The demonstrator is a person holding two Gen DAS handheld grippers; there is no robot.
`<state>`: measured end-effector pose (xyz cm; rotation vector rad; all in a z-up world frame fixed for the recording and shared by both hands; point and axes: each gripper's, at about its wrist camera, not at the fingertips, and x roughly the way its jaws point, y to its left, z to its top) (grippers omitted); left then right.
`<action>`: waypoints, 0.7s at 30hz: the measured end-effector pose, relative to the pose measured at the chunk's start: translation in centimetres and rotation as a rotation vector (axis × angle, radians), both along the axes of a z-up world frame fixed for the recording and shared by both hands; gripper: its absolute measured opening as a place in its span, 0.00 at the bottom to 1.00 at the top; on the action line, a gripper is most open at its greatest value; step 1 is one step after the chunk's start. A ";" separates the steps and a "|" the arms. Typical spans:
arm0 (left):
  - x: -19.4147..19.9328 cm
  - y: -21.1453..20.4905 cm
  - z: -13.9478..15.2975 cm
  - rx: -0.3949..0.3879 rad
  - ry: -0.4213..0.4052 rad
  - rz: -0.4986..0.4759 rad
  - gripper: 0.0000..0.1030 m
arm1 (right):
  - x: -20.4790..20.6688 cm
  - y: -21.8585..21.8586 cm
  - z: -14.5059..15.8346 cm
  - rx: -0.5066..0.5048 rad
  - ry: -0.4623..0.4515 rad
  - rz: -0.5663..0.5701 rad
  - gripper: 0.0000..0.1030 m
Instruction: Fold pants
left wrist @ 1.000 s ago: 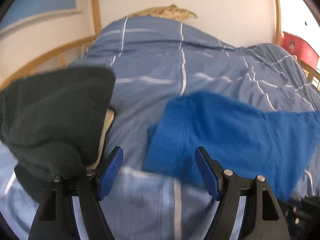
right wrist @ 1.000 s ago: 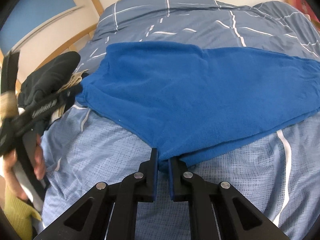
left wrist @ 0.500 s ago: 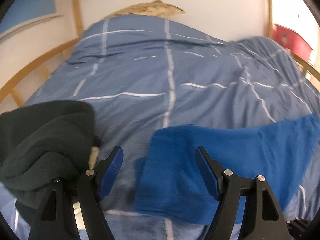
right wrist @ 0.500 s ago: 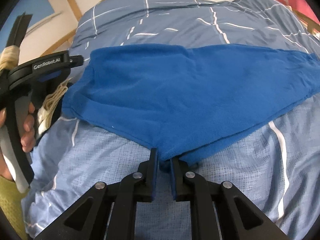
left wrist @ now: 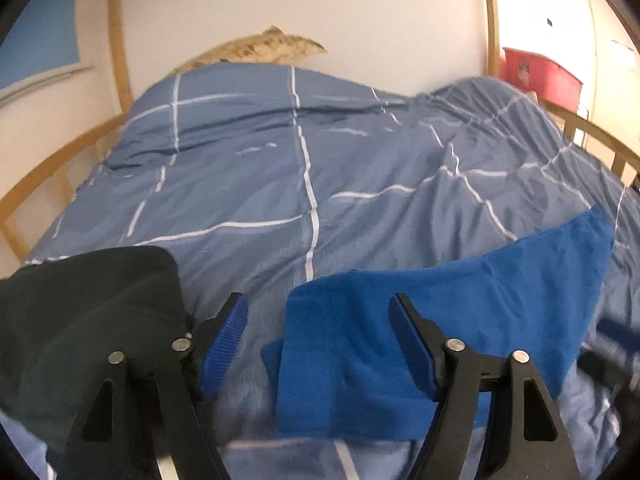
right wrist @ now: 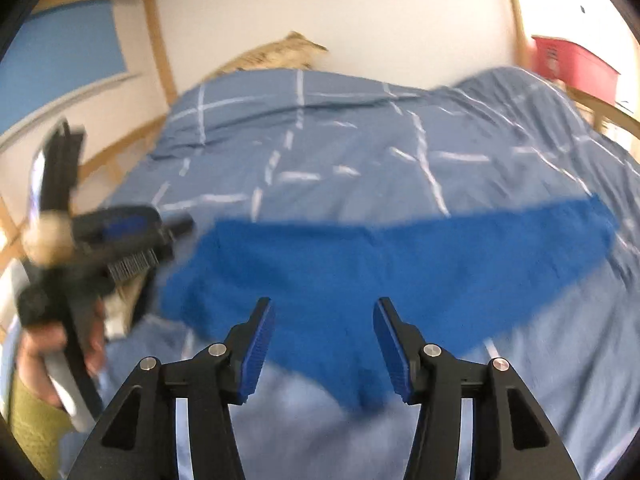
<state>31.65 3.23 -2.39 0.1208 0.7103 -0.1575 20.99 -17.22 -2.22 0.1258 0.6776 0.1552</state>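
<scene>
The blue fleece pants (right wrist: 384, 272) lie folded lengthwise on the bed, waist end at the left and leg end at the right; they also show in the left wrist view (left wrist: 440, 312). My right gripper (right wrist: 324, 344) is open and empty, its pads above the near crotch corner of the pants. My left gripper (left wrist: 316, 340) is open and empty over the waist end, its right finger (left wrist: 412, 344) above the blue cloth. The left gripper also shows blurred at the left of the right wrist view (right wrist: 120, 248).
A blue checked duvet (left wrist: 312, 160) covers the bed. A dark folded garment (left wrist: 80, 312) lies at the near left. Wooden bed rails (left wrist: 52, 176) run along the left and far right. A red box (left wrist: 540, 76) stands at the back right.
My right gripper has opened and let go of the pants' near corner, and has lifted back. The pants have settled flat. The left gripper has drawn back and stays open.
</scene>
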 end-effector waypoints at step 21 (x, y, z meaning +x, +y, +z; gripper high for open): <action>3.8 -2.0 -3.6 0.060 -0.006 0.105 0.51 | 9.4 2.7 -1.9 0.087 0.050 0.084 0.51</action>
